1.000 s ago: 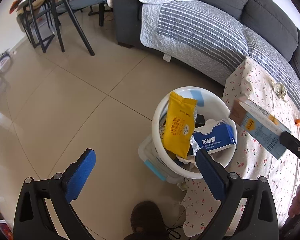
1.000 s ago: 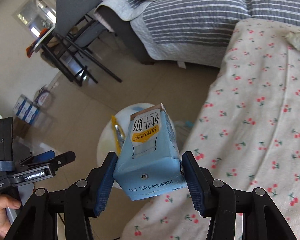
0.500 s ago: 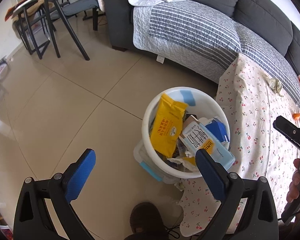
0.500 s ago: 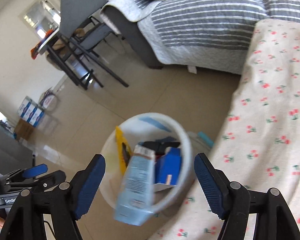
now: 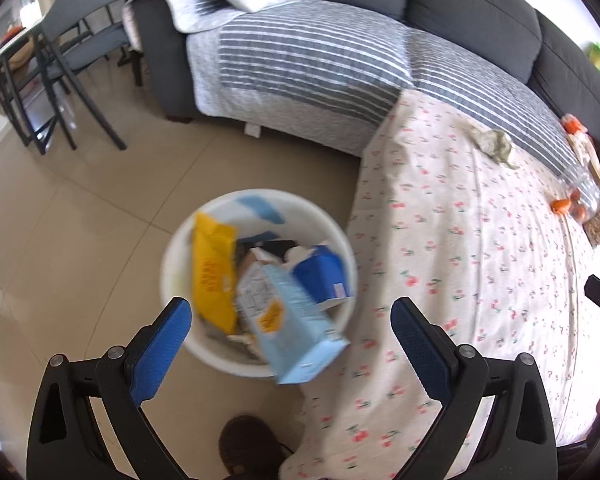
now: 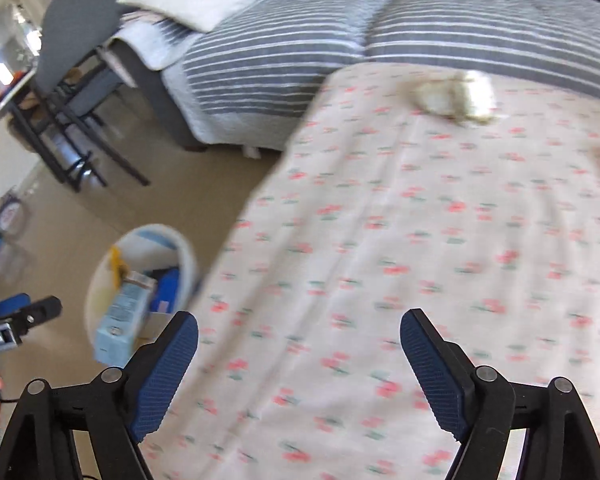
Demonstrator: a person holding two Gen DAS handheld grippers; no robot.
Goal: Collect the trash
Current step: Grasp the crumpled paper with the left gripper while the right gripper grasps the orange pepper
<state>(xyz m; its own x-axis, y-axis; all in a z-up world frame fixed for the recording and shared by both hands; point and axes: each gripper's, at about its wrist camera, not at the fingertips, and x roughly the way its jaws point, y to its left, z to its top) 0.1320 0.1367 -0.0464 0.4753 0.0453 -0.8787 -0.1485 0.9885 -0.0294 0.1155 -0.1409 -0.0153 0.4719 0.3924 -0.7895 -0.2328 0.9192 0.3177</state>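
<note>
A white round trash bin stands on the floor beside the table. In it lie a light blue milk carton, a yellow snack bag and a dark blue box. The carton sticks out over the bin's near rim. My left gripper is open and empty above the bin. My right gripper is open and empty over the cherry-print tablecloth. The bin and the carton show at the left of the right wrist view. A crumpled tissue lies at the table's far edge.
A grey sofa with a striped blanket stands behind the table. Chairs and a table stand at far left. Orange fruit, a glass jar and a small basket sit at the table's far right. A shoe is near the bin.
My right gripper opened and dropped the milk carton into the bin, then swung right over the table. The left gripper moved closer above the bin.
</note>
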